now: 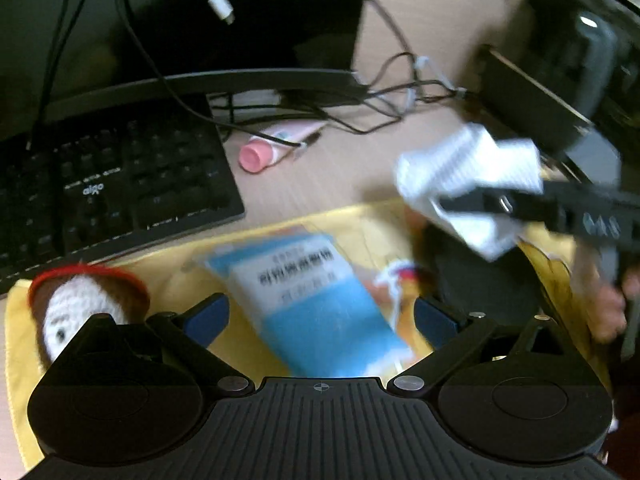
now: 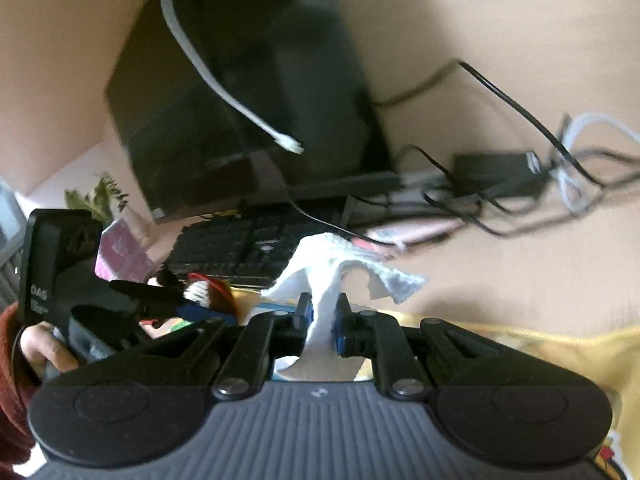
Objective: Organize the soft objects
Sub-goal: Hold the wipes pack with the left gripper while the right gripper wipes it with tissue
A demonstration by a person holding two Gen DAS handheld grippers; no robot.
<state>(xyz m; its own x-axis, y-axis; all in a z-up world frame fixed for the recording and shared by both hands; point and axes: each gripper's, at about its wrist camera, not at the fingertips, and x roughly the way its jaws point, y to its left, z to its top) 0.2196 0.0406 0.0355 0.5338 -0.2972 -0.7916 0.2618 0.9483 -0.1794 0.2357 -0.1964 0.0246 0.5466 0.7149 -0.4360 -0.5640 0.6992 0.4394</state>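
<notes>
My right gripper (image 2: 323,318) is shut on a crumpled white tissue (image 2: 332,268) and holds it in the air. In the left wrist view that tissue (image 1: 468,172) hangs at the right, pinched in the right gripper (image 1: 444,205), above a yellow cloth (image 1: 168,264). My left gripper (image 1: 322,316) is open, and nothing is between its blue pads (image 1: 208,316). Below it a blue and white packet (image 1: 320,300) lies on the cloth. A crocheted doll (image 1: 80,300) with a red-rimmed brown hat lies at the cloth's left end. The doll (image 2: 210,292) also shows beside the left gripper (image 2: 168,300).
A black keyboard (image 1: 120,188) lies behind the cloth, under a dark monitor (image 1: 200,20). A pink-capped tube (image 1: 272,146) and tangled cables (image 1: 392,100) sit on the wooden desk (image 1: 328,168). A black adapter (image 2: 496,172) lies among cables. A hand (image 2: 44,344) in a red sleeve holds the left gripper.
</notes>
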